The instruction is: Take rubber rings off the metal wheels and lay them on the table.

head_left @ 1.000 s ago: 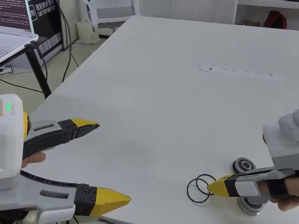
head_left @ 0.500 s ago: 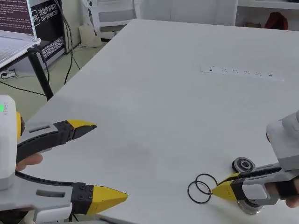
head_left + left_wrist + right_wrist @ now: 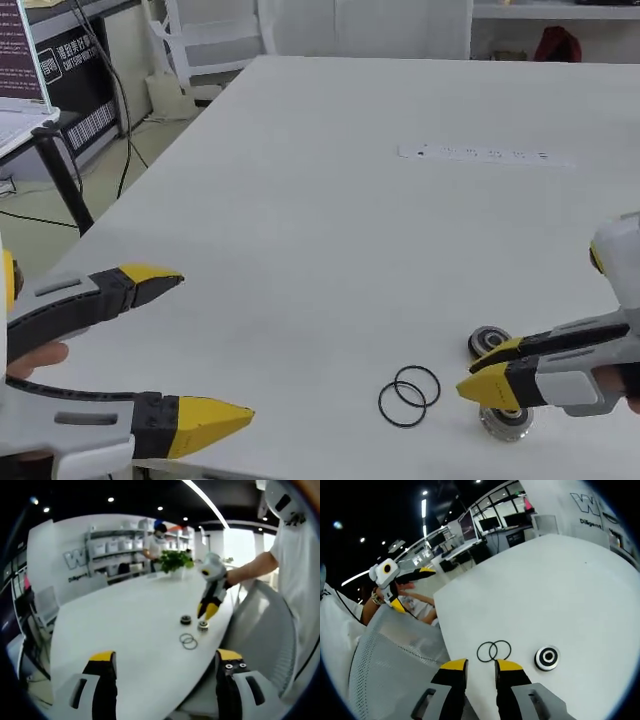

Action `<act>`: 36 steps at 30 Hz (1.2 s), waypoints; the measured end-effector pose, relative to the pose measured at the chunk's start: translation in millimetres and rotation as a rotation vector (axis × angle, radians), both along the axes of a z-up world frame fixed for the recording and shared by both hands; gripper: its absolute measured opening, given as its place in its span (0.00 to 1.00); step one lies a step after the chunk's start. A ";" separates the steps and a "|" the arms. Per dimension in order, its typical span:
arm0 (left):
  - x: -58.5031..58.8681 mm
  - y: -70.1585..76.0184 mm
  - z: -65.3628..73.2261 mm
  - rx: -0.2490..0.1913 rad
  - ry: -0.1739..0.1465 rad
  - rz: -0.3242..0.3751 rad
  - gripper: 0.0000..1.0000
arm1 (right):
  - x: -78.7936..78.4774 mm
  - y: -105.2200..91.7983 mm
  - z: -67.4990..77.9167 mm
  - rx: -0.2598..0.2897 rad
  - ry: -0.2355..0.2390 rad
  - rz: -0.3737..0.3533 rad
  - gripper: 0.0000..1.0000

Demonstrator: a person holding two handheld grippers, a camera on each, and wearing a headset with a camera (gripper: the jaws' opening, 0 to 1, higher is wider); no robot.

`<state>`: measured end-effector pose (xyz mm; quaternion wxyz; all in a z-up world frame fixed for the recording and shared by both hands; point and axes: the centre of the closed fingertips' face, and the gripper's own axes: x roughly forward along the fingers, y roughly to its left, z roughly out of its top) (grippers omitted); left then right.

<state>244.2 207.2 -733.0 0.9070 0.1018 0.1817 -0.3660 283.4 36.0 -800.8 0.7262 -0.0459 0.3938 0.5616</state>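
Two thin black rubber rings (image 3: pixel 408 393) (image 3: pixel 188 640) (image 3: pixel 493 651) lie overlapping on the white table (image 3: pixel 330 220). Just right of them, one dark metal wheel (image 3: pixel 489 341) (image 3: pixel 185 620) (image 3: pixel 547 658) lies flat. A second, silvery wheel (image 3: pixel 505 422) (image 3: pixel 202 626) sits nearer the table edge. My right gripper (image 3: pixel 490 368) (image 3: pixel 481 666) hovers over that second wheel, its jaws a narrow gap apart with nothing visible between them. My left gripper (image 3: pixel 198 345) (image 3: pixel 165 657) is held wide open and empty at the table's near left edge, well clear of the rings.
A white power strip (image 3: pixel 485 154) lies across the far part of the table. A stand with a laptop and cables (image 3: pixel 60 110) is off the table's left side. A mesh chair back (image 3: pixel 395 650) is close to the near edge.
My right gripper has drawn back to the right, off the rings, and now sits above the silvery wheel with its tips slightly parted. The rings stay put. The left gripper stays open.
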 end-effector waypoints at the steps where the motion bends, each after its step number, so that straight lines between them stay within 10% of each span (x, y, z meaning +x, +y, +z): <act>1: 0.0 -1.8 2.3 -0.012 0.000 0.006 0.83 | 0.2 -2.1 2.7 0.007 -0.016 0.006 0.22; 16: -5.7 -30.2 13.1 0.017 0.004 0.027 0.84 | 15.8 -42.8 31.8 0.072 -0.152 0.012 0.28; 36: 15.9 -97.4 41.4 0.069 -0.004 -0.049 0.82 | 39.5 -107.9 8.6 0.080 -0.151 -0.067 0.29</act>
